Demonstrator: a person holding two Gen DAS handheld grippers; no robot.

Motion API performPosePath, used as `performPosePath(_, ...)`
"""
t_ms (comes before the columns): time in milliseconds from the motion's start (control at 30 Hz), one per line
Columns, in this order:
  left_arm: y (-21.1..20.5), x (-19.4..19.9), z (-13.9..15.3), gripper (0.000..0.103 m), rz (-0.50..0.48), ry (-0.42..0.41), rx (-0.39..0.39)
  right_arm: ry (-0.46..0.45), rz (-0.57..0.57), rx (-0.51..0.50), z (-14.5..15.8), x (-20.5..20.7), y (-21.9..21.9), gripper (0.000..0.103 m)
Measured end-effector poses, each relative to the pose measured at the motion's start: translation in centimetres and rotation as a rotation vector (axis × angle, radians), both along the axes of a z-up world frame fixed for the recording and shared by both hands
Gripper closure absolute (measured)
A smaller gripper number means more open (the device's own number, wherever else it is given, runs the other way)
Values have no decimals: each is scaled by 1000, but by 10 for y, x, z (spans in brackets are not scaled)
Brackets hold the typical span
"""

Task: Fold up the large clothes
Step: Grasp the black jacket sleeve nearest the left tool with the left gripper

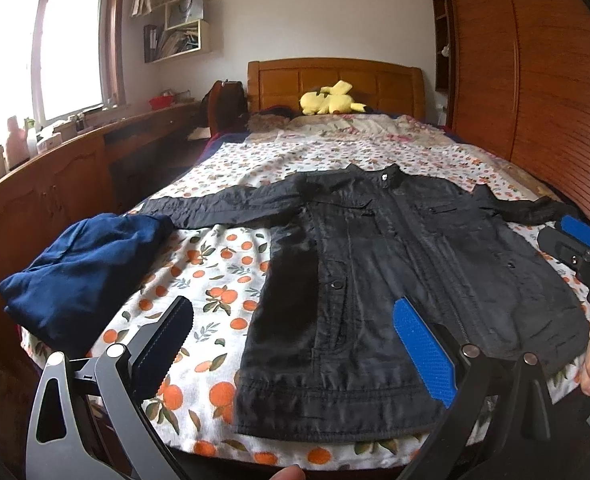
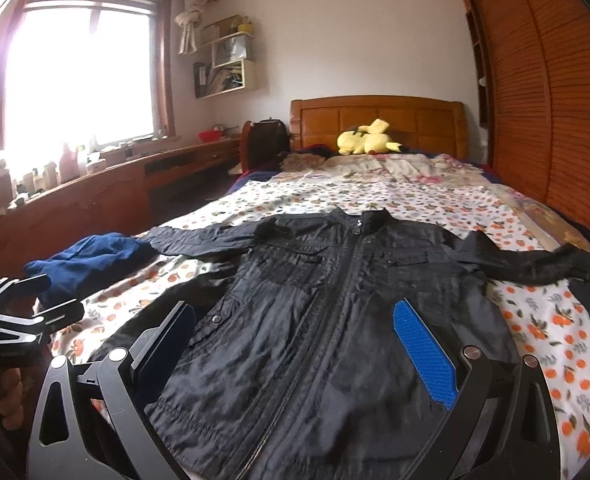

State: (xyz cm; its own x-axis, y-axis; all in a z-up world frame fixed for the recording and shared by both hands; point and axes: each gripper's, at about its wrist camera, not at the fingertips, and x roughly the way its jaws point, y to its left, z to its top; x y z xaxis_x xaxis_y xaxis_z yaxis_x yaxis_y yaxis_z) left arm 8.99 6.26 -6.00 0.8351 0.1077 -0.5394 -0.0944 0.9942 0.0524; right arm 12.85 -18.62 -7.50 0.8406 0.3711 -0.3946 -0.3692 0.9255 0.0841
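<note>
A: The bed (image 2: 415, 200) was noted first, under an orange-print sheet. The jacket (image 2: 335, 300) was found spread flat on it, front up, zip closed, collar toward the headboard, hem at the near edge, both sleeves laid out sideways. A blue garment (image 1: 83, 272) was recorded bunched beside the left sleeve, its edge seemingly touching the cuff.

B: How was the jacket judged to handle?

A: It was judged light, thin and limp, with a slightly glossy, crinkled shell, so some slip between the pads was expected. No stiffness was assumed, except perhaps along the zip and hem band. Being large, it was thought likely to sag and drag if lifted from one point only.

B: Where was hold to be taken?

A: A cuff or shoulder seam on each side was considered best for bringing the sleeves in, then the hem corners. The doubled fabric there was judged to give more grip than the single layer of the body.

B: And the jaws?

A: The left gripper (image 1: 295, 344) was seen spread wide above the hem's left part, nothing between the fingers, nothing touched. The right gripper (image 2: 295, 344) was likewise wide apart and empty, over the jacket's lower front; contact could not be seen.
</note>
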Motion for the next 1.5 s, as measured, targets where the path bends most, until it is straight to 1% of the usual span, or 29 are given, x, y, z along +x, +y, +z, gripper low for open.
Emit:
performPosePath(100, 6, 12, -4, 2, 20, 11, 1, 17, 33, -4, -4, 18, 6, 7)
performPosePath(200, 16, 23, -6, 2, 43, 15, -16, 35, 63, -19, -7, 34, 14, 7)
performPosePath(367, 35, 47, -12, 2, 62, 33, -30, 14, 100, -53, -13, 59, 32, 7)
performPosePath(533, 55, 83, -23, 2, 56, 77, -22, 15, 99, -39, -22, 85, 47, 7)
performPosePath(633, 69, 107, -29, 2, 46, 96, -22, 31, 106, -37, -28, 99, 57, 7)
performPosePath(867, 102, 162, -43, 2, 33, 143, -57, 71, 136, -82, -52, 129, 81, 7)
performPosePath(1000, 114, 191, -47, 2, 32, 160, -73, 98, 148, -76, -63, 140, 84, 7)
performPosePath(1100, 123, 217, -52, 2, 28, 178, -101, 118, 156, -59, -67, 148, 83, 7)
performPosePath(1333, 132, 266, -67, 2, 32, 219, -119, 124, 163, -37, -59, 154, 78, 7)
performPosePath(1400, 136, 280, -73, 5, 32, 238, -135, 126, 156, -28, -58, 155, 75, 7)
performPosePath(1433, 139, 290, -77, 11, 32, 252, -152, 127, 153, -30, -58, 156, 74, 7)
performPosePath(1467, 142, 296, -80, 14, 38, 260, -163, 128, 151, -33, -60, 157, 74, 7)
performPosePath(1500, 146, 301, -83, 15, 46, 267, -171, 129, 147, -38, -61, 158, 74, 7)
